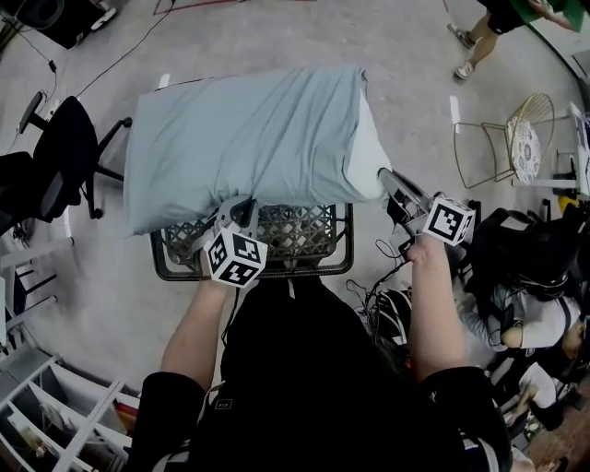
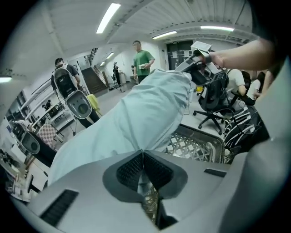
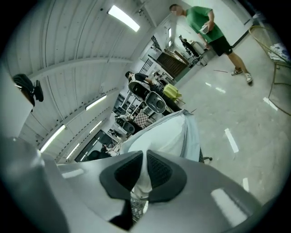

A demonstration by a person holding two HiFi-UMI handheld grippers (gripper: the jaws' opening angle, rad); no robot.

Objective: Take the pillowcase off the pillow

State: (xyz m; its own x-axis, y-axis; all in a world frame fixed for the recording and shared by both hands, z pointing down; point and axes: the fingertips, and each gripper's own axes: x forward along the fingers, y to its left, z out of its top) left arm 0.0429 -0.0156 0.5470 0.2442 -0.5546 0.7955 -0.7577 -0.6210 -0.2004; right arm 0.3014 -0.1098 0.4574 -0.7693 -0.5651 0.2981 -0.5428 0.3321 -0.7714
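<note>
Black crate (image 1: pixel 313 235) under pillow (image 1: pixel 369 157) and pillowcase (image 1: pixel 249 138), chair (image 1: pixel 64 157) beside.

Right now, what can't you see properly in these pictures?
- Inside the black plastic lattice crate: head view, the pale blue fabric pillowcase lies over it.
- Person in a green top: head view, cut off by the top edge.
- Most of the white pillow: every view, the pillowcase covers it.

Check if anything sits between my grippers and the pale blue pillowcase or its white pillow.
Nothing visible. The left gripper pinches the pale blue fabric pillowcase at its near edge; the right gripper grips the white pillow by its exposed end.
</note>
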